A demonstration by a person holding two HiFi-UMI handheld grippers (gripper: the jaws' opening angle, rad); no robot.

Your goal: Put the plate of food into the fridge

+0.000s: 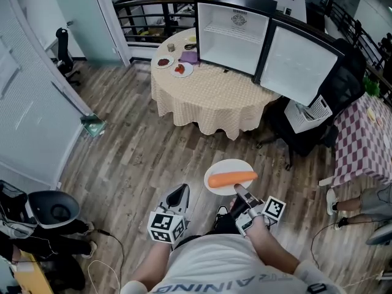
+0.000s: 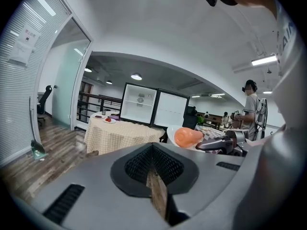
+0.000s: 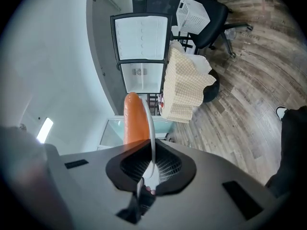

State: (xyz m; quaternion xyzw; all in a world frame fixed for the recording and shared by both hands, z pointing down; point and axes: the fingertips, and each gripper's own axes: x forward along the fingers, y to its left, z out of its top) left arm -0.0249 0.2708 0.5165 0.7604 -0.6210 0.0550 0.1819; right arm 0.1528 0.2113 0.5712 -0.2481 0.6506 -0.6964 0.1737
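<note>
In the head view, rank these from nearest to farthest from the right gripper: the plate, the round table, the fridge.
1. Plate, carrying the carrot; the right gripper pinches its near rim in its fingers.
2. Round table, ahead across the wooden floor.
3. Fridge, at the table's far edge, door open.

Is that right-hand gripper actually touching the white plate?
Touching. The right gripper view shows the right gripper with its jaws clamped on the plate at its rim.

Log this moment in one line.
right tool: shut on plate | plate: carries carrot | left tool: shut, empty | fridge: open
</note>
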